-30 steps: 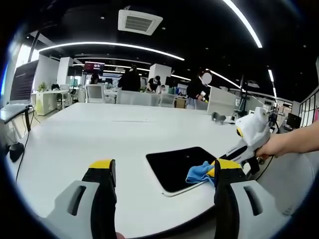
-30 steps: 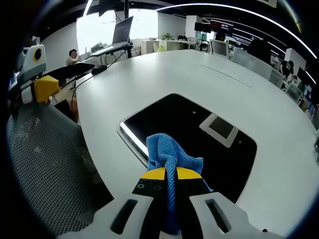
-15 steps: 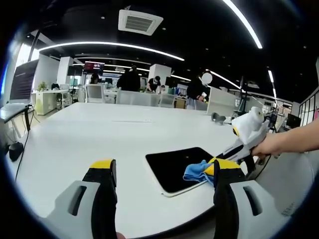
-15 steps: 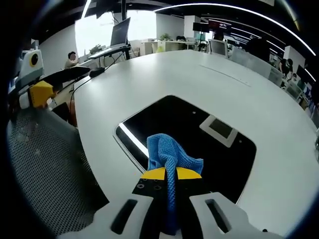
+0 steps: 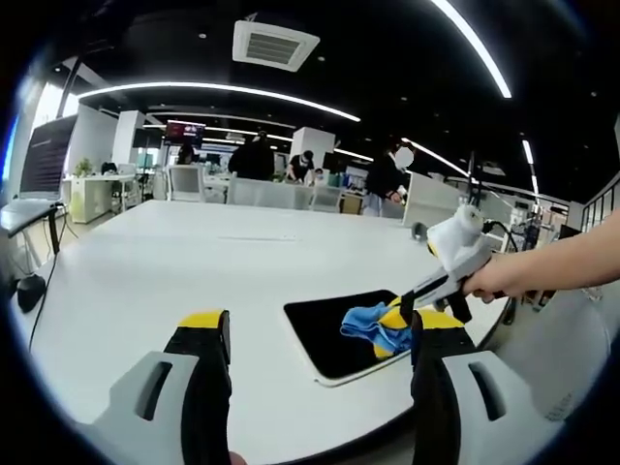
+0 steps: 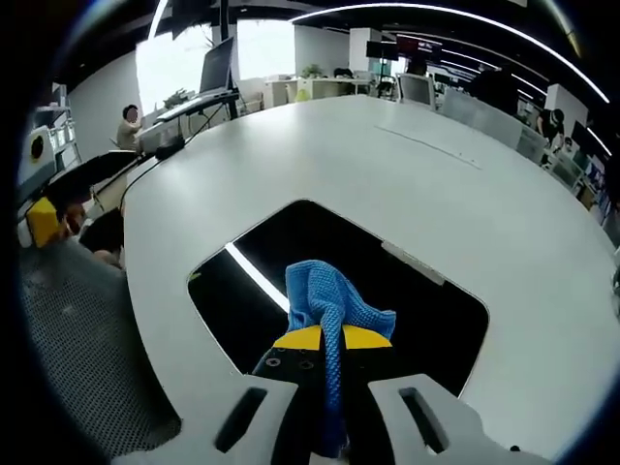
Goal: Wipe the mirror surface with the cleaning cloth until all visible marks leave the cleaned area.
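A dark rectangular mirror (image 5: 334, 329) (image 6: 291, 252) lies flat on the white table (image 5: 194, 271) (image 6: 407, 174), near its front edge. My right gripper (image 6: 329, 337) (image 5: 399, 315) is shut on a blue cleaning cloth (image 6: 325, 295) (image 5: 366, 327), and a hand holds it over the near part of the mirror. The cloth hangs at or just above the glass; I cannot tell whether it touches. The mirror reflects a bright ceiling light strip (image 6: 257, 278). My left gripper (image 5: 315, 334) stands open above the table, left of the cloth, with nothing between its jaws.
A grey mesh chair (image 6: 87, 368) stands at the table's near edge. Desks, monitors and several people (image 5: 257, 155) fill the office behind the table. A small dark object (image 5: 418, 231) sits at the far right of the table.
My right gripper has carried the cloth further over the mirror, leftward in the left gripper view. The left gripper has barely moved.
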Motion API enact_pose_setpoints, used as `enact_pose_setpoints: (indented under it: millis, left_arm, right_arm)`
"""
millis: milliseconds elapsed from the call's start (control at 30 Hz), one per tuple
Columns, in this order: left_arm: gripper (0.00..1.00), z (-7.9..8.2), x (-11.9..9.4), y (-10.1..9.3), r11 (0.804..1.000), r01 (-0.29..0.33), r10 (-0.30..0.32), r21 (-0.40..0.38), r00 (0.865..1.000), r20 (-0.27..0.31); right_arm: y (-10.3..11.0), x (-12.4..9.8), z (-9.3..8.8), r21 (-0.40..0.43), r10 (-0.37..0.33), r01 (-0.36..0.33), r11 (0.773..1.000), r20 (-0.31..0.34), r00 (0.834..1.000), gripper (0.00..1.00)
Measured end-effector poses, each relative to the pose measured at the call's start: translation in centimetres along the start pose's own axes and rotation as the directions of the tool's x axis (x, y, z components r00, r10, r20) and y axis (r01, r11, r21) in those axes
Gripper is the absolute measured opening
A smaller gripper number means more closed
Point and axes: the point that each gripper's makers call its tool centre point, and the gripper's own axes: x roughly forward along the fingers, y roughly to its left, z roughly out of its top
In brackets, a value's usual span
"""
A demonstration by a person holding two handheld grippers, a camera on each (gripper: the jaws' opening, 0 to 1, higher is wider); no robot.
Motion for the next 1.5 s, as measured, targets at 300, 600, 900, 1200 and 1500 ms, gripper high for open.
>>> enact_pose_setpoints:
  millis: [300,600,900,1200,1500]
  left_arm:
    - [0.73,0.1,0.0,-0.2,1.0,0.001,-0.001,0.004,1.0,-0.001]
    - [0.73,0.2,0.0,-0.2,1.0,0.0,0.0,0.005,1.0,0.0]
    - [0.74,0.3,0.1,0.1,1.0,-0.01,0.009,0.007,1.0,0.013]
    - [0.76,0.5,0.1,0.1,1.0,-0.016,0.015,0.006,1.0,0.026]
    - [0.76,0.5,0.1,0.1,1.0,-0.01,0.01,0.0,1.0,0.029]
  right_arm:
    - [-1.6,1.3,1.3,-0.025,-0.03,0.03,0.999,-0.004,1.0,0.0]
    - [-3.0,2.2,2.3,-0.035,-0.033,0.032,0.999,-0.023,0.999,0.0]
    - [-4.3,3.1,3.1,-0.053,-0.039,0.037,0.998,-0.037,0.999,0.0]
    - [-5.0,3.6,3.5,-0.063,-0.056,0.053,0.997,-0.046,0.997,0.0]
    - [-5.0,3.7,3.6,-0.072,-0.062,0.059,0.996,-0.046,0.997,0.0]
